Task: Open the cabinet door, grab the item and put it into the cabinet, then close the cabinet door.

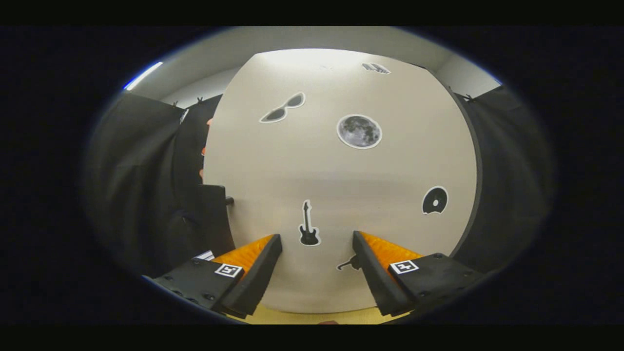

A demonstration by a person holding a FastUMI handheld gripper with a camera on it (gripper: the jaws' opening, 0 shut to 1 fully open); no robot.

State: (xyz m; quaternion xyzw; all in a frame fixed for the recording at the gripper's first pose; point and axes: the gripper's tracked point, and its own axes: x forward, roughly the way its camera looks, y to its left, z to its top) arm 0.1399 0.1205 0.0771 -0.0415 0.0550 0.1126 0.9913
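1. The cabinet door is standing shut just ahead of the tongs, a pale beige flat panel.
2. It is carrying black-and-white stickers: a guitar sticker between the fingers, a moon sticker higher up, a sunglasses sticker and a disc sticker.
3. The tongs are spreading wide apart, gripping nothing.
4. A yellowish tabletop is showing below the door.

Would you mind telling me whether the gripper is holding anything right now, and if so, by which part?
Nothing is held. The gripper has its jaws open and empty, facing the closed cabinet door, with the guitar sticker showing in the gap between them.
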